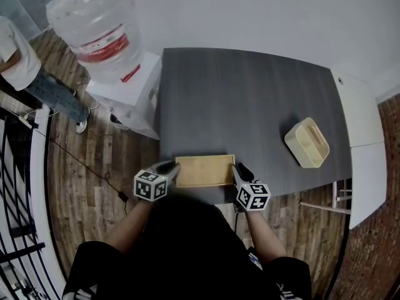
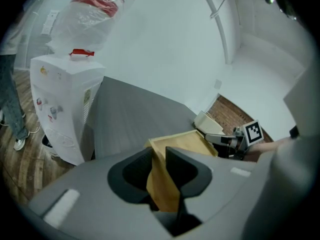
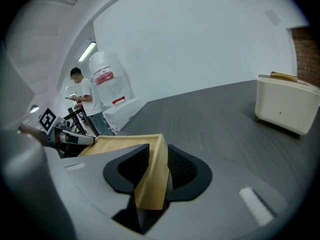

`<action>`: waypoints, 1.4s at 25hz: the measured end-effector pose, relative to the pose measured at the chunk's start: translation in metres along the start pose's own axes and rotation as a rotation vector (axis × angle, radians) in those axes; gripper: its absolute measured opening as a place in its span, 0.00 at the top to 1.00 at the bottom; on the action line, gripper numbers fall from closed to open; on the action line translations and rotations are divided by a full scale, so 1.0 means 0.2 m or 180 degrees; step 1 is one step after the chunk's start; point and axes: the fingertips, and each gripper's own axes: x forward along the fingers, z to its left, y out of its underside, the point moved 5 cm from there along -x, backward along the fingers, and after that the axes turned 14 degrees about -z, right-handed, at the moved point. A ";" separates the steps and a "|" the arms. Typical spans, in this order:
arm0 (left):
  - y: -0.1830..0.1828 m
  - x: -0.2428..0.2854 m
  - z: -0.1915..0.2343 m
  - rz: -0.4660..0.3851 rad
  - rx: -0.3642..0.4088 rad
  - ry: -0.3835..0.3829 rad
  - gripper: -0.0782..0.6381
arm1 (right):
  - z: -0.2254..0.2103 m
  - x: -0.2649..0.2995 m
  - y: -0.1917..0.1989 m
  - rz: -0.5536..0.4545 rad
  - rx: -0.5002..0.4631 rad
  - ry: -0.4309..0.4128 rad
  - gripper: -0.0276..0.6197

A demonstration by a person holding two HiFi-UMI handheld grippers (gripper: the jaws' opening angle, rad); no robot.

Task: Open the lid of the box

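Grey table (image 1: pixel 250 99) against a white wall (image 1: pixel 262 11), on a wood plank floor (image 1: pixel 81 161).

Item 1: wooden box (image 1: pixel 204 170). Flat, pale, with a raised rim round its top. It lies at the near edge of the table, long side along that edge, directly in front of the person.

Item 2: left gripper (image 1: pixel 170 167). It is at the box's left end and angled downward. Its own view shows the left end wall standing between the two dark jaws, which pinch it from either side.

Item 3: right gripper (image 1: pixel 239 169). It is at the box's right end, also angled downward. Its own view shows the right end corner wedged between the jaws, both of them against the wood.

Item 4: cream box (image 1: pixel 307 142). It sits on the right part of the table, well apart from the wooden box, with a strip of wood showing at its top.

Item 5: dispenser (image 1: pixel 128 92). White, it stands on the floor just beside the table's left side and carries a clear bottle (image 1: pixel 94 27) with a red label.

Item 6: bystander (image 1: pixel 25 74). White top and jeans, standing on the floor left of the dispenser.
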 end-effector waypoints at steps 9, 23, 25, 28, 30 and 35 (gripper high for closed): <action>0.00 -0.01 0.01 0.0041 -0.0013 0.0024 0.77 | -0.01 0.00 0.01 0.0053 -0.0036 -0.0080 0.80; -0.01 0.00 0.01 0.0125 -0.0093 -0.0098 0.76 | -0.02 -0.02 -0.01 0.0094 -0.0116 -0.0080 0.91; -0.02 0.01 0.00 0.0151 -0.0057 -0.0123 0.76 | -0.03 -0.03 -0.01 0.0092 -0.0153 -0.0003 0.91; -0.01 0.01 0.00 0.0169 -0.0034 -0.0151 0.76 | -0.10 -0.05 -0.02 0.0058 -0.0066 0.0153 0.91; -0.01 0.01 0.00 0.0168 -0.0030 -0.0157 0.76 | -0.14 -0.06 -0.03 0.0045 -0.0001 0.0207 0.91; 0.00 0.00 0.01 0.0175 -0.0071 -0.0151 0.76 | -0.16 -0.07 -0.03 0.0057 -0.0056 0.0235 0.91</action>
